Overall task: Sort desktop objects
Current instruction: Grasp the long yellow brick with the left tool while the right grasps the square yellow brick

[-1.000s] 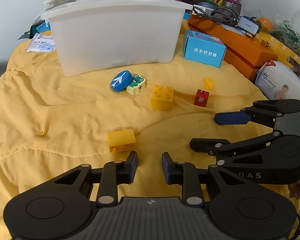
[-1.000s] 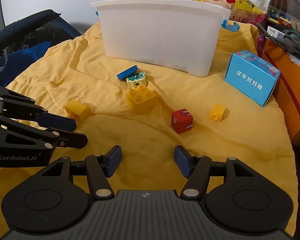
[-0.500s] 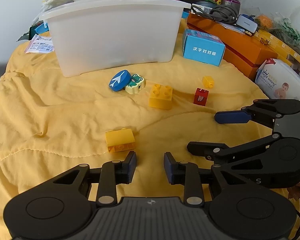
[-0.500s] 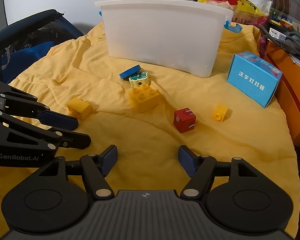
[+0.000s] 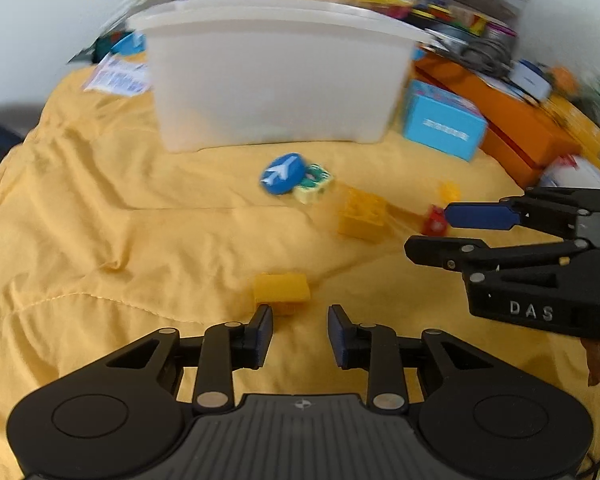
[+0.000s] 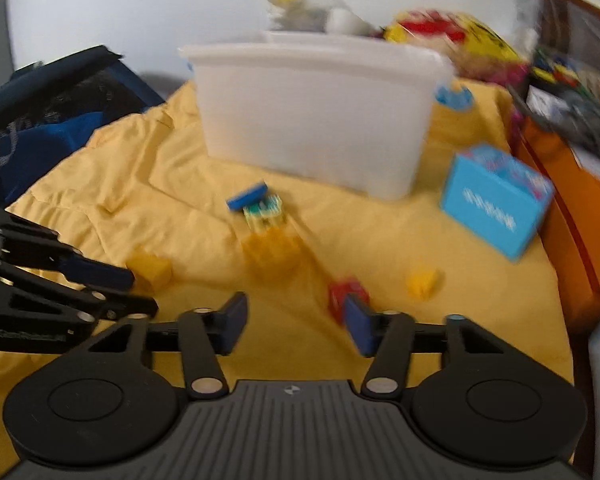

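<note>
Left tongs hover part-open and empty just short of the small yellow plastic brick on the yellow quilt. Right tongs, just narrowing, also empty, face the red cube — each lined up for a pick, likely bound for the white plastic bin behind.

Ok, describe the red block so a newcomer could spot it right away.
Start at the big white bin at the back of the yellow cloth, then come forward past the large yellow studded brick. The red block lies just beyond the right gripper, beside a smaller yellow piece. It is the only red toy on the cloth.
</note>
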`<state>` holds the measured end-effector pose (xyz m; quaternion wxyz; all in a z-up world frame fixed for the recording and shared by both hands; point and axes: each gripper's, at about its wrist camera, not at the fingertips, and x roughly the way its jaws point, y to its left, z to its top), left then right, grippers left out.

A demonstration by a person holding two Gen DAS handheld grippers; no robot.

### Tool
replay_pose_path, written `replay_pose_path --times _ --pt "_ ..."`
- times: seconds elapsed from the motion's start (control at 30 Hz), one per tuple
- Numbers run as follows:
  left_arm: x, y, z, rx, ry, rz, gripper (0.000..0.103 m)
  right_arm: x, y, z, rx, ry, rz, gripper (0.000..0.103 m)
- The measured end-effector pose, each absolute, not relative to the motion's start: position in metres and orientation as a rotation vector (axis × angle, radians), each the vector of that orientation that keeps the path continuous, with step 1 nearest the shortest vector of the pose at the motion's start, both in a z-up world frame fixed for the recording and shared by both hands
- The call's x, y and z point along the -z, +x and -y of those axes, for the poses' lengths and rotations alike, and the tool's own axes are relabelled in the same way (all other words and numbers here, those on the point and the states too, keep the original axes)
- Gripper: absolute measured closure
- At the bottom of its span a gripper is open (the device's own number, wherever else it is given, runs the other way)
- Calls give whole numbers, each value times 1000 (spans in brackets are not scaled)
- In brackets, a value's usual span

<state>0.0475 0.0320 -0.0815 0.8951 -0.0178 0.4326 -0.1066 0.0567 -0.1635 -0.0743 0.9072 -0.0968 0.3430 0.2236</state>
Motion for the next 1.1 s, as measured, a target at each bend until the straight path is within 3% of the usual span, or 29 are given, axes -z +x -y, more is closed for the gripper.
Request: replay_pose_path --times 0.27,0.4,1.1 --pt "87 75 -31 196 -1 -891 69 79 93 132 -542 -307 -710 54" --pt "88 76 -34 214 8 -893 75 95 105 125 -556 -323 -763 61" --pt "85 28 -8 370 65 -923 73 92 40 168 -477 -289 -795 66"
